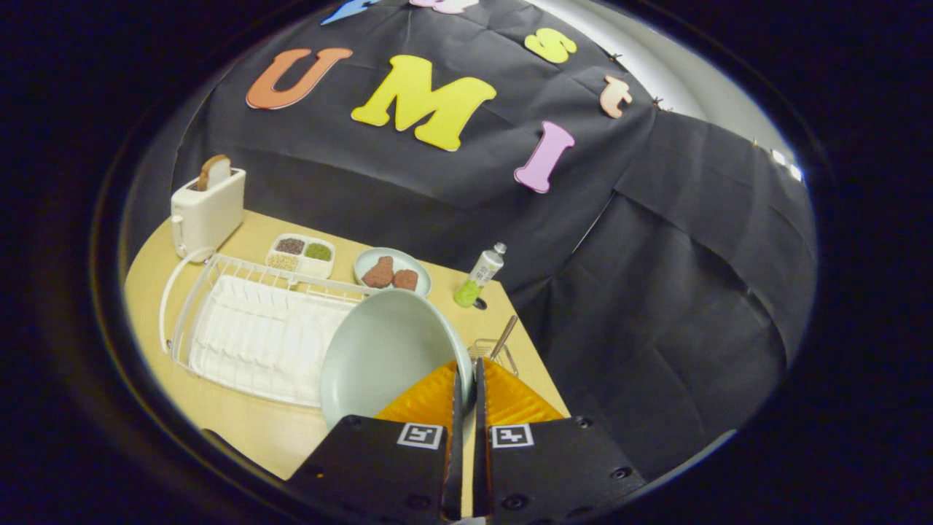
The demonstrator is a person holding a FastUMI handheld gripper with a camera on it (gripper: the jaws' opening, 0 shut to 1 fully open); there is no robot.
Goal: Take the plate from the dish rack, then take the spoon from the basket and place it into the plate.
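At near right counter [219,415] edge, gripper [466,379] jaws pinching plate [386,354] rim; dish rack [255,328] left, basket [496,354] just beyond.

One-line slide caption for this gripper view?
The hand-held gripper, shut on the rim of a pale plate, holds it above the white dish rack; a spoon stands in the basket beyond.

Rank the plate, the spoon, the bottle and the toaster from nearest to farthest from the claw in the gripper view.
1. Plate: its rim is pinched in the claw.
2. Spoon: just ahead of the fingers, standing in the wire basket.
3. Bottle: beyond the basket, near the table's edge.
4. Toaster: farthest, past the dish rack, at the far corner.
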